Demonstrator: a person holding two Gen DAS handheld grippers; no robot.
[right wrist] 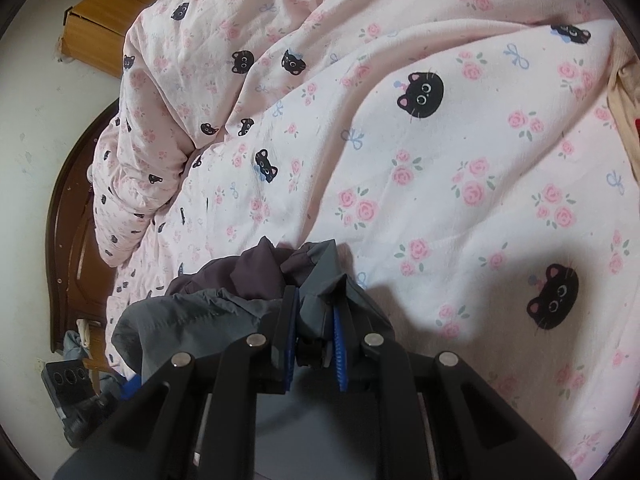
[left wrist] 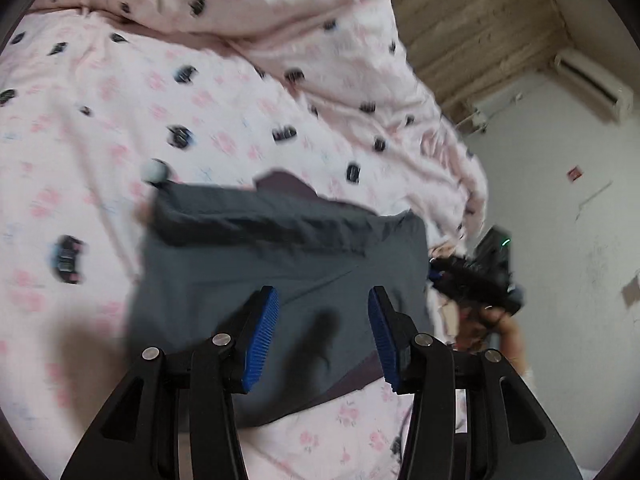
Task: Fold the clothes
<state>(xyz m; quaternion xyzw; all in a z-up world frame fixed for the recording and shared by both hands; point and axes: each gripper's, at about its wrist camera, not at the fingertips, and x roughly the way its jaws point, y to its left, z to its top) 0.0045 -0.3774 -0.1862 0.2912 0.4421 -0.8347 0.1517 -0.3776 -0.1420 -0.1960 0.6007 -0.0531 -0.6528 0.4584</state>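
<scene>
Your left gripper point(left wrist: 323, 320) hangs above the dark grey, partly folded thin-fabric garment point(left wrist: 288, 256) with its blue-ribbed pads spread wide and nothing between them; the cloth lies directly below and ahead of the fingertips, on the pale pink quilt printed with roses and black cat faces point(left wrist: 120, 120). In this view the garment reads as a rough rectangle with a thick folded band across its far edge, its long axis running left to right across the gripper's line of sight. The view is blurred, so finer seams cannot be told. At the garment's right edge the other gripper and the hand holding it come in from the side. Your right gripper point(right wrist: 316, 312) is pressed together on a bunched fold of that same garment, grey cloth pinched between the pads with a purplish-brown lining showing just beyond the tips. The right gripper is therefore the one in contact; the left is near but free. Judged from this, any coming fold turns on the right-hand edge held against the rest lying flat to its left.
</scene>
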